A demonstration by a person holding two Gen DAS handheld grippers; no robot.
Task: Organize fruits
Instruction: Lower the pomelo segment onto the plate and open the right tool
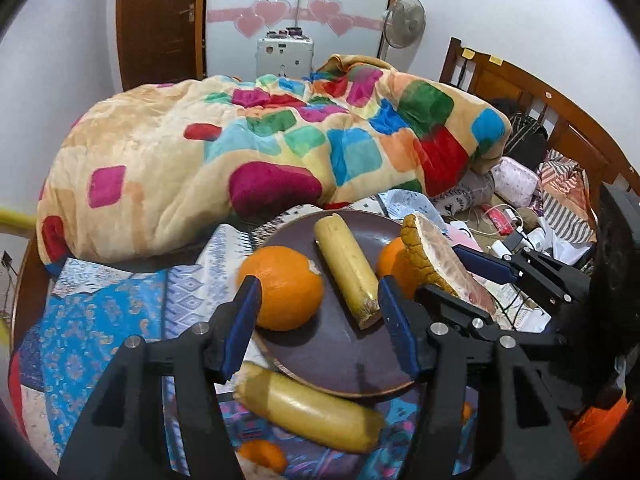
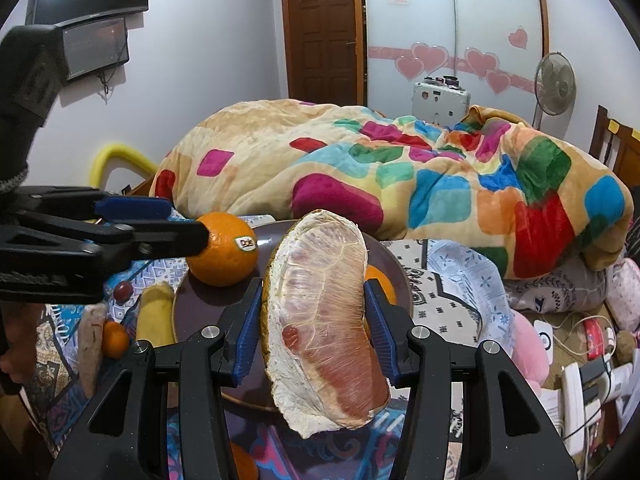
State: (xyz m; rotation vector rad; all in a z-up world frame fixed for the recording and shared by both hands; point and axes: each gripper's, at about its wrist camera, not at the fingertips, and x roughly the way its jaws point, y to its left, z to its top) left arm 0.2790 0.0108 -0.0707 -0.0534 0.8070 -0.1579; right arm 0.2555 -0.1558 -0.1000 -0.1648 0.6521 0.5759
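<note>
Our right gripper (image 2: 312,320) is clamped on a pomelo wedge (image 2: 324,320), its blue pads pressing the rind on one side and the peeled flesh on the other, so the wedge stands up between the fingers with its pink, wrapped face toward the camera. Seen from the left wrist, that wedge (image 1: 440,264) hangs over the far right edge of the dark plate (image 1: 340,352).

Our left gripper (image 1: 316,308) stands about half open with nothing pressed between its pads. Just ahead of its left finger sits a large orange (image 1: 286,286) on the plate, and just ahead of its right finger lies a wrapped banana piece (image 1: 346,268), also on the plate. A second orange (image 1: 390,262) peeks out behind the wedge.

Below the left gripper, off the plate's near rim, a longer wrapped banana (image 1: 312,412) rests on the patterned bedsheet (image 1: 120,312), with a small orange (image 1: 262,454) nearer still. Beyond the plate lies a heaped multicoloured blanket (image 1: 240,148).
</note>
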